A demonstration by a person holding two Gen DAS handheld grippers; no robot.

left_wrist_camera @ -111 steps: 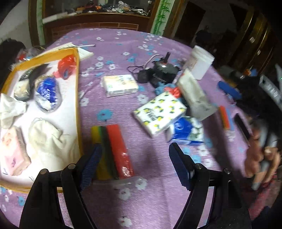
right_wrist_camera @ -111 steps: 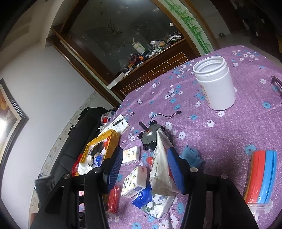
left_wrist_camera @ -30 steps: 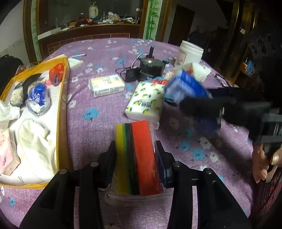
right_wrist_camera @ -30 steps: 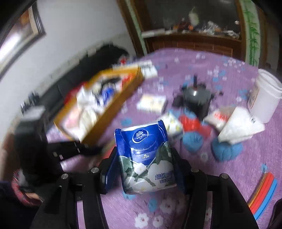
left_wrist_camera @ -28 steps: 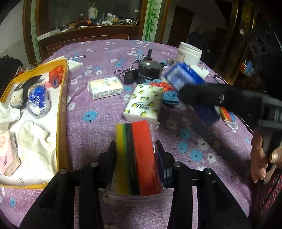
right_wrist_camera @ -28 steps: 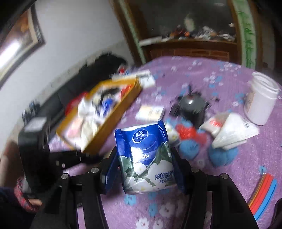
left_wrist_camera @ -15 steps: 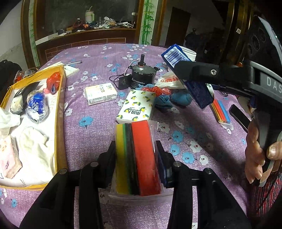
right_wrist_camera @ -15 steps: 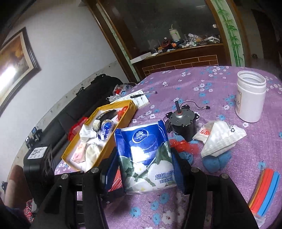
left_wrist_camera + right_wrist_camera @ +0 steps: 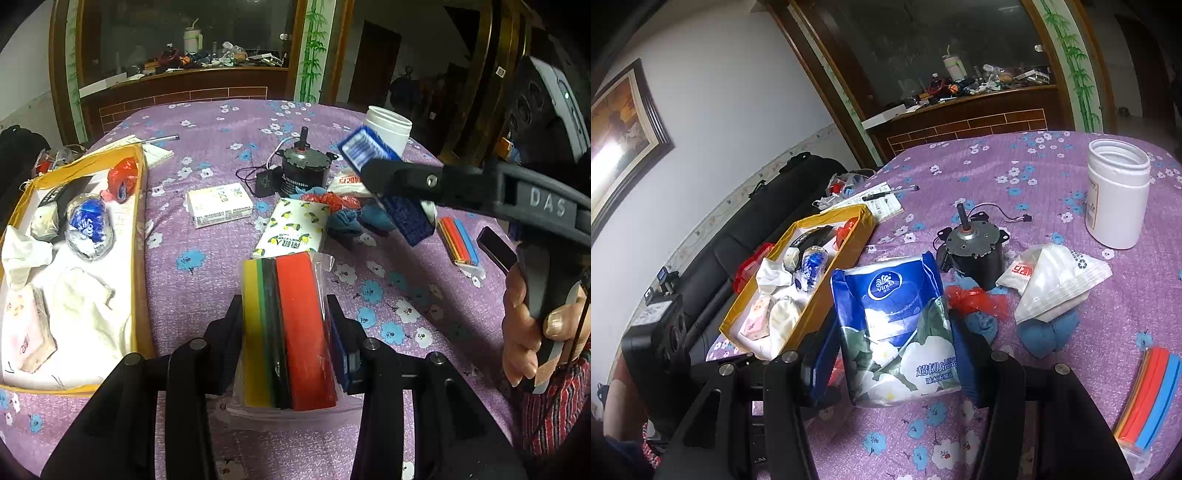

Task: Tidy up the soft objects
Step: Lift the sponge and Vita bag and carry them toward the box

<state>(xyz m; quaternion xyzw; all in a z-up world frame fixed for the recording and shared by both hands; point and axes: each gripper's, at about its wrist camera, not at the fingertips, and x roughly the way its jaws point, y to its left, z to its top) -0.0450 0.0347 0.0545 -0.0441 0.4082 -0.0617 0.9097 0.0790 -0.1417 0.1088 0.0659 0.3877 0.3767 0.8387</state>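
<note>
Pinching the sponge pack (image 9: 288, 332), the left claw (image 9: 286, 336) has the yellow box (image 9: 138, 236) near on its left.

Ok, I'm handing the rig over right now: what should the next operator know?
Left gripper: shut on the sponge pack, held above the table.
Right gripper: shut on the blue tissue pack, also in the air.
Yellow box at the left already holds several soft items.
Left: drop both packs in the box, then the lemon tissue pack, white tissue pack, blue cloths and second sponge pack.
</note>
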